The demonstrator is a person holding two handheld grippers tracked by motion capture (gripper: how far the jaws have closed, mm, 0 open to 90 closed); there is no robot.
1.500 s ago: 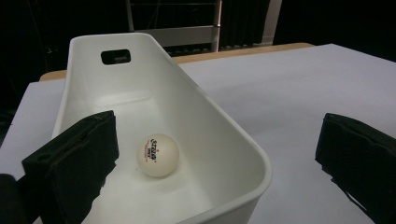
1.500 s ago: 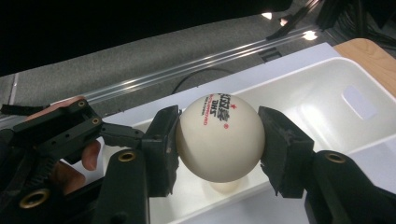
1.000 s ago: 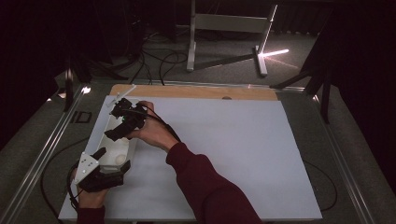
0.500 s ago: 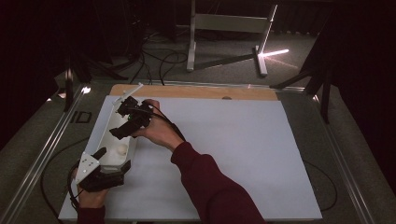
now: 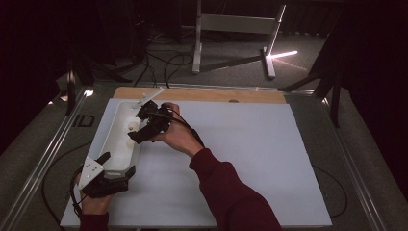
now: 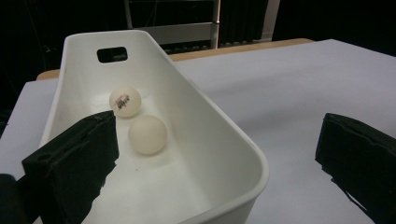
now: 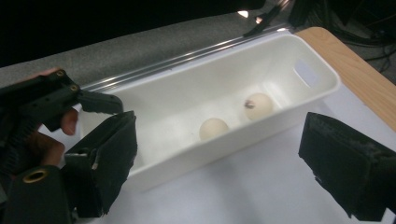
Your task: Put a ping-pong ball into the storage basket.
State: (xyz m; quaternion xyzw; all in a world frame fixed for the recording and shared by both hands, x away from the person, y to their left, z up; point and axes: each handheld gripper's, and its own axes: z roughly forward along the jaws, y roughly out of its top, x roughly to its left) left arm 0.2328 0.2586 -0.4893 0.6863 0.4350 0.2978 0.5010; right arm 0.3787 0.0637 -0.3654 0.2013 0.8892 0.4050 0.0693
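A long white bin (image 5: 115,159) lies at the left of the white sheet with two white balls in it, one plain (image 6: 147,134) and one with a printed mark (image 6: 124,101). My left gripper (image 5: 103,180) is at the bin's near end and stands open (image 6: 219,140), with one jaw inside the bin and the other outside over the sheet. My right gripper (image 5: 138,126) hovers at the bin's right rim and looks down into it (image 7: 219,144). Its jaws have just been opening and stand open with nothing between them. Both balls (image 7: 214,128) rest on the bin's floor.
The white sheet (image 5: 250,144) covers most of the table, with a wooden strip (image 5: 207,94) along the back. A metal rail (image 5: 43,159) runs along the left side. Cables and a metal stand (image 5: 231,29) are on the floor beyond.
My right gripper has moved to the right, from over the bin's inside to its right rim. The left gripper and the bin have stayed put.
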